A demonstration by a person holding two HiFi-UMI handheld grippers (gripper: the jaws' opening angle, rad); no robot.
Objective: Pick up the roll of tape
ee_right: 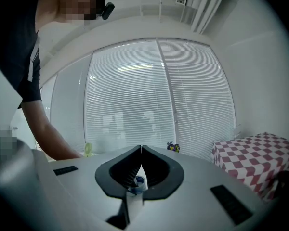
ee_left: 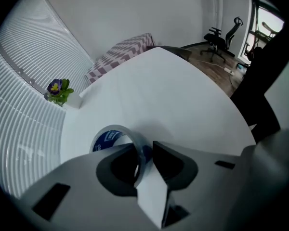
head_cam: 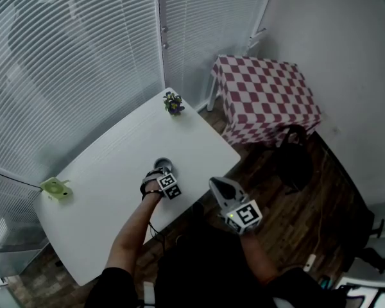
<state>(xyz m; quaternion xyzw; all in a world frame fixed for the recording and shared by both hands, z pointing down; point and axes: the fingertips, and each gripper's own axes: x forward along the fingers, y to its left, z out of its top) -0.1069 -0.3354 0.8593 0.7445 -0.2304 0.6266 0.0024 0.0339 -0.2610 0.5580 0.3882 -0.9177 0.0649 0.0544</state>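
Note:
The roll of tape [ee_left: 111, 137], clear with a blue-printed core, lies flat on the white table [head_cam: 102, 191]. My left gripper [ee_left: 144, 146] points steeply down over it, one jaw inside the ring and the other outside, shut on the roll's near wall. In the head view the roll of tape [head_cam: 163, 164] shows just beyond the left gripper [head_cam: 159, 173], near the table's right edge. My right gripper [head_cam: 216, 184] hangs off the table's edge to the right, held about level. In its own view the right gripper [ee_right: 141, 148] is shut, its tips touching with nothing between them.
A small pot of purple flowers [head_cam: 173, 103] stands at the table's far corner and a green object [head_cam: 56, 188] at its left edge. Beyond the table are a red-checked cloth-covered stand [head_cam: 266, 98], a black office chair [head_cam: 294, 153] and window blinds [head_cam: 70, 56].

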